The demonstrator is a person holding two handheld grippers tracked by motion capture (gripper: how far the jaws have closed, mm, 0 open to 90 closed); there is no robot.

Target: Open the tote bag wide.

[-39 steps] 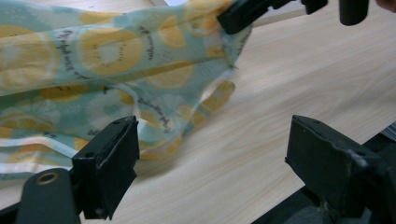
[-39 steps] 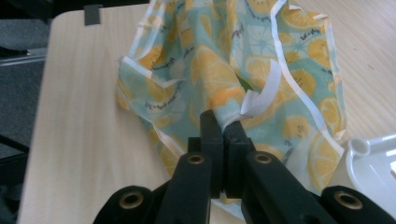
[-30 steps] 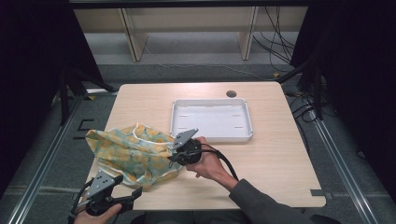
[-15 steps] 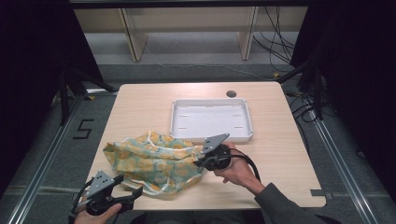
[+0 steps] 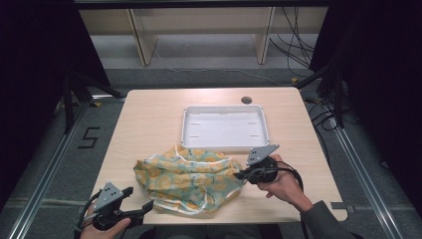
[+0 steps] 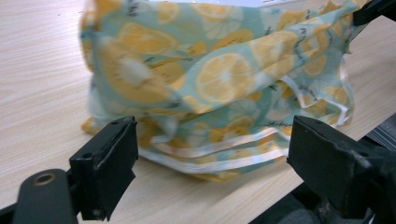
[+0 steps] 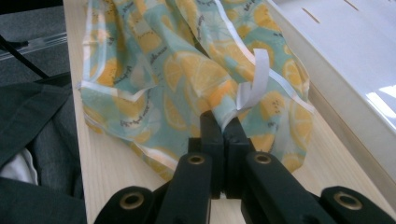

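A crumpled cloth [image 5: 186,179] printed with orange slices on pale green lies on the wooden table [image 5: 149,114], near its front edge. My right gripper [image 5: 241,175] is shut on the cloth's right edge; in the right gripper view the jaws pinch the fabric [image 7: 205,79] beside a white tag [image 7: 254,84]. My left gripper [image 5: 139,200] hovers at the front left corner, jaws wide open and apart from the cloth. In the left gripper view the cloth [image 6: 219,79] lies just beyond the open jaws.
A shallow white tray [image 5: 225,127] sits behind the cloth at the table's middle. A round cable hole [image 5: 246,100] is behind it. Shelving and cables stand past the far edge. The tray's rim [image 7: 345,116] runs along the right of the right gripper view.
My right gripper has dragged the cloth to the right across the table, from the left edge toward the middle. The left gripper has stayed put.
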